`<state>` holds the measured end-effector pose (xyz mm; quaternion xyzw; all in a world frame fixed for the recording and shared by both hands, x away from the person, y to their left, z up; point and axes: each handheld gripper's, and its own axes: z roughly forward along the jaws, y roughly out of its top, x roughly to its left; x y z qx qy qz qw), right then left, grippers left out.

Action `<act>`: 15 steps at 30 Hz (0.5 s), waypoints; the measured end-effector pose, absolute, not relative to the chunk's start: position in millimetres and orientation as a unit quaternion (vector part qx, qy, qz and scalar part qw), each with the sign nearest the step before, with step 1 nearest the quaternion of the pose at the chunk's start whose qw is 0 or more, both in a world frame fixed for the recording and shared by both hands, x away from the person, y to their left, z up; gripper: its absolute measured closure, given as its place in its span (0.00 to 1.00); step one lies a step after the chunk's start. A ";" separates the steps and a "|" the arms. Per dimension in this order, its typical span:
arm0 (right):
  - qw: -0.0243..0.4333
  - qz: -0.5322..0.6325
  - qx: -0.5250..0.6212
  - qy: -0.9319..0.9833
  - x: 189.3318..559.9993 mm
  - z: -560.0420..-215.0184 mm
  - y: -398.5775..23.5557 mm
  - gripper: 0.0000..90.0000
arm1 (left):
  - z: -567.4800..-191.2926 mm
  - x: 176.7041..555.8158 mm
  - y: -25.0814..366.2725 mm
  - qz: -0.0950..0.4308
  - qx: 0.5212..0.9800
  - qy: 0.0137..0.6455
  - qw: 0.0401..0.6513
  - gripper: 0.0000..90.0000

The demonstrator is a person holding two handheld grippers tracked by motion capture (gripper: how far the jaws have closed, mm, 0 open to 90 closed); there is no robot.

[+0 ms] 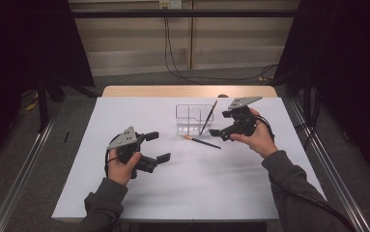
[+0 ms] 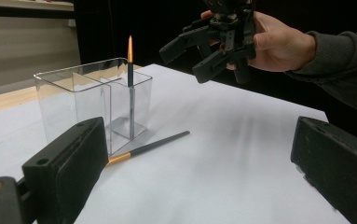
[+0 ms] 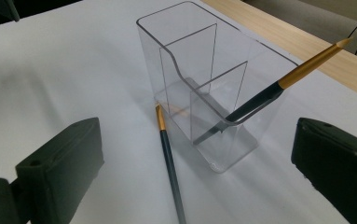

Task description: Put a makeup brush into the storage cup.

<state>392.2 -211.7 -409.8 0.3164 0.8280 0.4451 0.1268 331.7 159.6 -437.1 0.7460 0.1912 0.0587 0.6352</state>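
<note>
We are hovering the right claw (image 1: 220, 126) (jaws open, empty) above the second pen (image 3: 169, 158) beside the holder (image 3: 199, 88), judging a pinch comes next.

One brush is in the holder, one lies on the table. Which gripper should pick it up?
Probably the right gripper: its open jaws hover beside the loose brush, while the left gripper sits farther back.
</note>
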 end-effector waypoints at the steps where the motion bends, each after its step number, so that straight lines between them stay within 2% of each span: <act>1: 0.125 0.444 0.317 0.829 392.3 -409.9 -211.4 0.02 | -437.1 331.8 159.7 0.059 0.746 0.191 0.635 0.04; 15: 0.099 0.402 0.303 0.859 398.0 -412.8 -204.5 0.03 | -440.6 334.5 162.9 0.058 0.746 0.194 0.634 0.04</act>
